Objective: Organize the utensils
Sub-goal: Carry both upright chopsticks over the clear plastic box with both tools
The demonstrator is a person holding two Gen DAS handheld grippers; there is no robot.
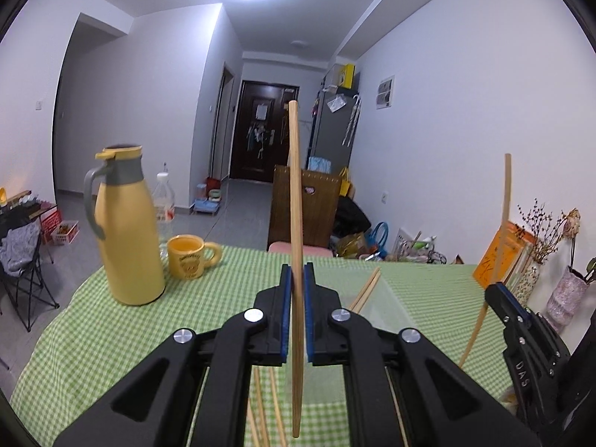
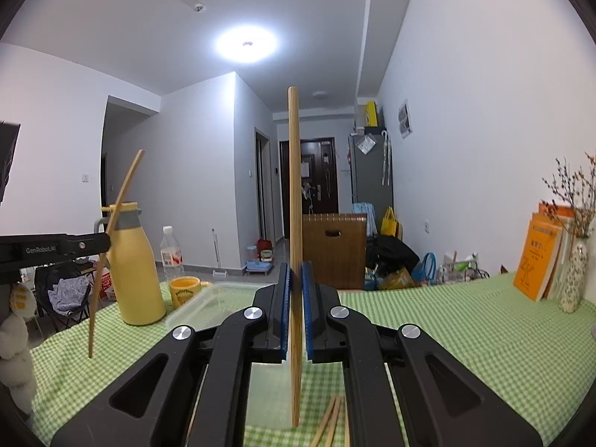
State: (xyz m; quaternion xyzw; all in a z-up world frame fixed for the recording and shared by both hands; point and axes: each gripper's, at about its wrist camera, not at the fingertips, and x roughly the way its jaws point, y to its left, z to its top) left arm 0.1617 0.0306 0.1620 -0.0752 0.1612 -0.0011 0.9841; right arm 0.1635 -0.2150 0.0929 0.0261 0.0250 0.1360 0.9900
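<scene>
Chopsticks stand upright, one [image 1: 296, 223] pinched in the left hand-held gripper [image 1: 297, 313], one [image 2: 295, 223] in the right hand-held gripper [image 2: 296, 313]; next, lowering both into the clear container [image 2: 208, 300].

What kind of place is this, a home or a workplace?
Most likely a home, a dining area in an apartment: a table with a green checked cloth, a yellow jug and mug on it, and a dark entrance door behind.
</scene>
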